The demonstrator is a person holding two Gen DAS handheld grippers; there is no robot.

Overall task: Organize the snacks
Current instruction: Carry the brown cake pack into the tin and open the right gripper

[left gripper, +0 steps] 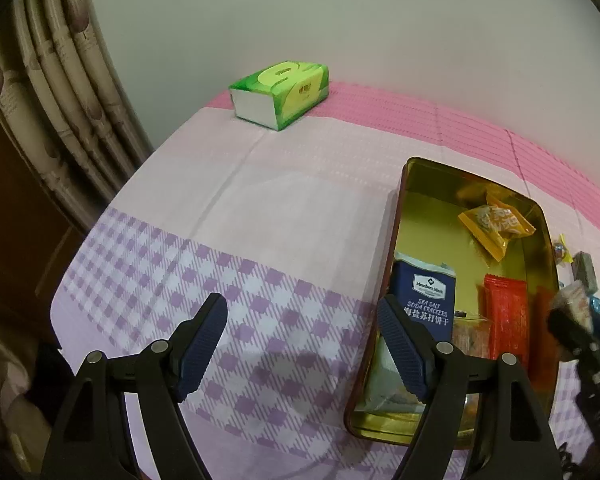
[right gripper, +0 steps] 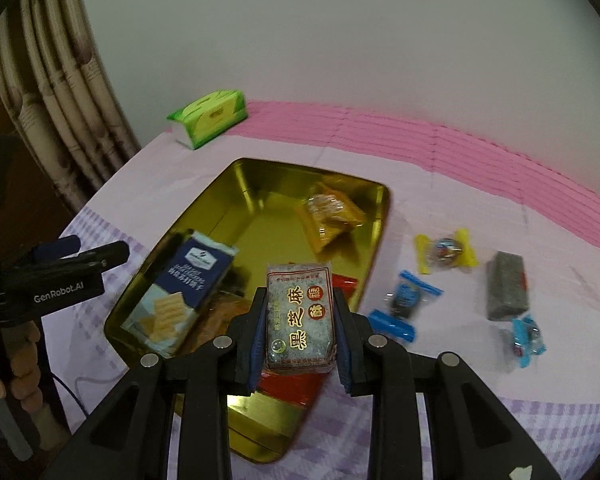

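Observation:
A gold tin tray [right gripper: 256,216] lies on the table; it also shows in the left wrist view [left gripper: 428,200]. It holds a blue soda cracker pack [right gripper: 196,280], an orange snack pack [right gripper: 332,216] and red packs [left gripper: 506,316]. My right gripper [right gripper: 300,312] is shut on a grey sesame cake pack [right gripper: 300,316] above the tray's near end. My left gripper [left gripper: 302,328] is open and empty over the cloth, left of the tray. On the cloth right of the tray lie a yellow candy [right gripper: 446,250], blue candies [right gripper: 406,300] and another grey pack [right gripper: 506,286].
A green tissue box [left gripper: 282,92] stands at the far left by the wall. A curtain [left gripper: 60,80] hangs at the left. The table's left edge [left gripper: 76,256] drops off near my left gripper.

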